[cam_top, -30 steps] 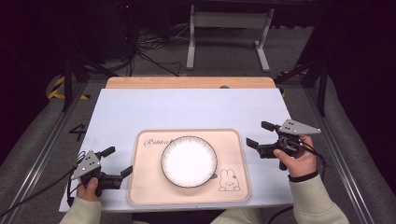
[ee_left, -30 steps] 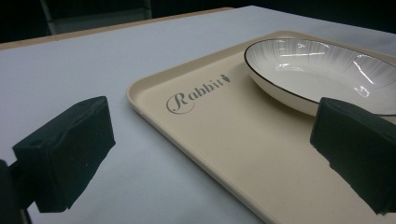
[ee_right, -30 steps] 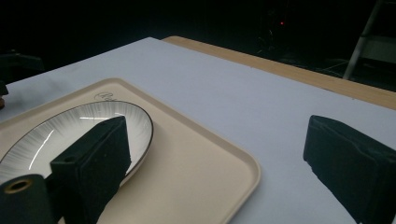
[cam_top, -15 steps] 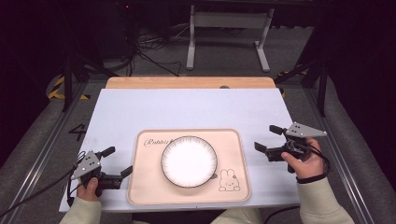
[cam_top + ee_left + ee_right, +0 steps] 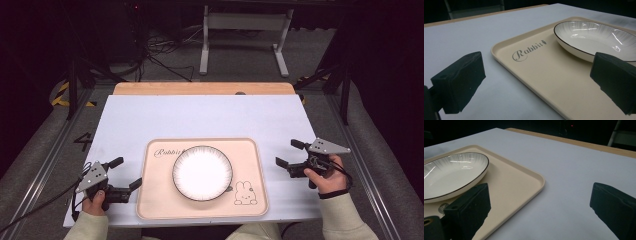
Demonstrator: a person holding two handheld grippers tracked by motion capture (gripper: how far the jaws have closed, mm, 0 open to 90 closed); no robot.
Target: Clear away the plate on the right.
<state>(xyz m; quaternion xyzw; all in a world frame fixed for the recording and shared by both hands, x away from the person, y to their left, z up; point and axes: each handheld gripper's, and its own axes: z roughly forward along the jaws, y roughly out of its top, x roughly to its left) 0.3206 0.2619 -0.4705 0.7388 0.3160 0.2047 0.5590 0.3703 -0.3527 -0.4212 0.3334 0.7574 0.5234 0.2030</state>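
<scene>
On the bench (image 5: 150,115), both grippers, left gripper (image 5: 126,175) and right gripper (image 5: 290,152), gape empty beside the tray (image 5: 250,200); its plate (image 5: 202,172) looks untouched.

Plate (image 5: 202,172) sits on tray (image 5: 250,160), mid-tray — tray at table's (image 5: 200,115) near edge, centred. Left gripper (image 5: 125,174) left of tray, right gripper (image 5: 290,153) right — both apart from it.

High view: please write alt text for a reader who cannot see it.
A white plate sits on a beige tray at the near edge of a pale table. A person's hands hold an open left gripper and an open right gripper, one at each side of the tray, empty.
</scene>
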